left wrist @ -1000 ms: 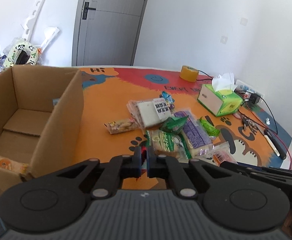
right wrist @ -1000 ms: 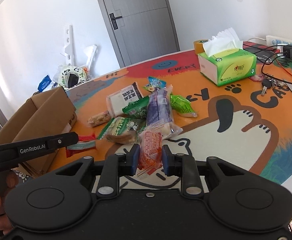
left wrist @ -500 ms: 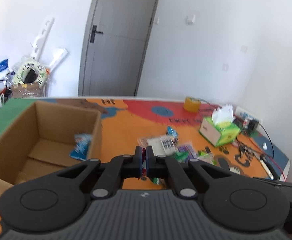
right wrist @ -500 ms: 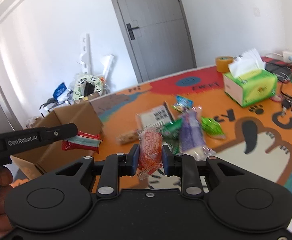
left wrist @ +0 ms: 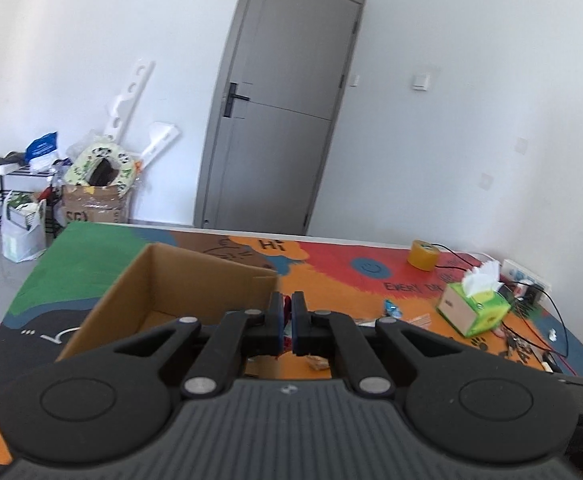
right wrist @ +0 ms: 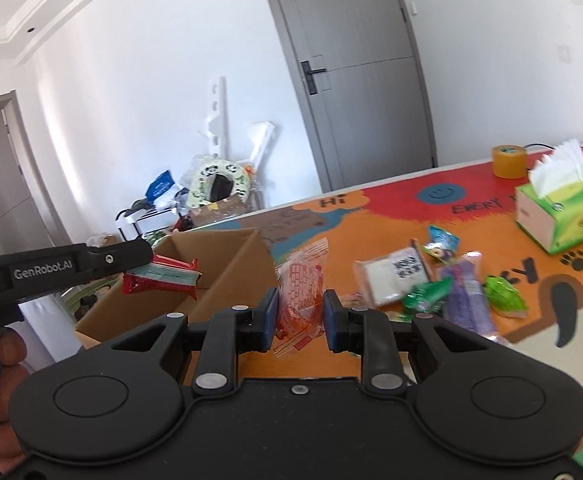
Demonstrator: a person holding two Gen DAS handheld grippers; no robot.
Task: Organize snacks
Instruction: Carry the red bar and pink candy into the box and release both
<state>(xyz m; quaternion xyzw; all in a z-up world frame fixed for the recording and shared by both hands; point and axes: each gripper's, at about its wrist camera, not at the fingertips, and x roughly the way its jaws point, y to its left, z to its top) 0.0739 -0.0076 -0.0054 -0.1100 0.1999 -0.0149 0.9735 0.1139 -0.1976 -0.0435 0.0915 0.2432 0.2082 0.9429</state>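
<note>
Already my left gripper (right wrist: pixel 139 258), clamped on the red packet (right wrist: pixel 161 279) lying crosswise, hangs over the cardboard box (right wrist: pixel 227 264). Beside the box's right-hand wall, my right gripper (right wrist: pixel 300 314) pinches the upright orange packet (right wrist: pixel 301 300), so left is nearer.

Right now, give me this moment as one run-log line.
left gripper: shut on red snack pack, above cardboard box | right gripper: shut on orange snack bag | other snacks on table

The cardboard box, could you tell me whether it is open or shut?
Open: the box shows no flaps over its top, and its inner walls are visible.
</note>
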